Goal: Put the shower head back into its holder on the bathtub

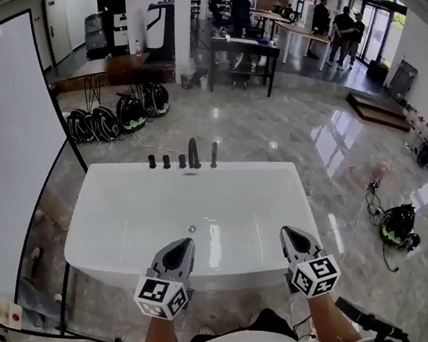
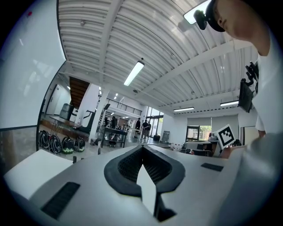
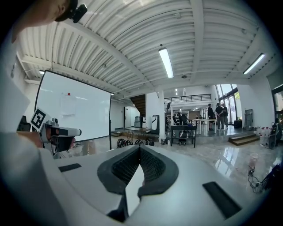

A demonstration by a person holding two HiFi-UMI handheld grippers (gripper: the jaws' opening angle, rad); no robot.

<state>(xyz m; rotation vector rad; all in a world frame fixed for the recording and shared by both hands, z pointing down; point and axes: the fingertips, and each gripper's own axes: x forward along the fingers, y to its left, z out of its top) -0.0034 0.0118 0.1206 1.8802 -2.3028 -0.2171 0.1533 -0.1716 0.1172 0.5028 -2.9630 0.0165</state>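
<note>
A grey marble floor [image 1: 313,144] is spreading across the open hall, and a large whiteboard [image 1: 6,156] is standing along the left side. A white bathtub [image 1: 226,204] is sitting in the middle of the head view with its basin bare apart from a small drain [image 1: 192,228]. Beyond it a black table [image 1: 244,47] is standing, and a few people [image 1: 340,30] are gathering by the far doors. Dark rounded gear with green trim [image 1: 112,119], perhaps helmets, is lying on the floor behind the tub. The left gripper [image 1: 183,243] and the right gripper [image 1: 287,229] are hovering side by side over the tub's near rim, well apart from each other; each is keeping its jaws closed with the tips meeting and nothing between them. On the far rim a row of dark fittings is standing around a tall spout [image 1: 193,153]. Just right of it the shower head [image 1: 213,155] is standing upright, seemingly seated in its holder, though it is too small to be sure.
</note>
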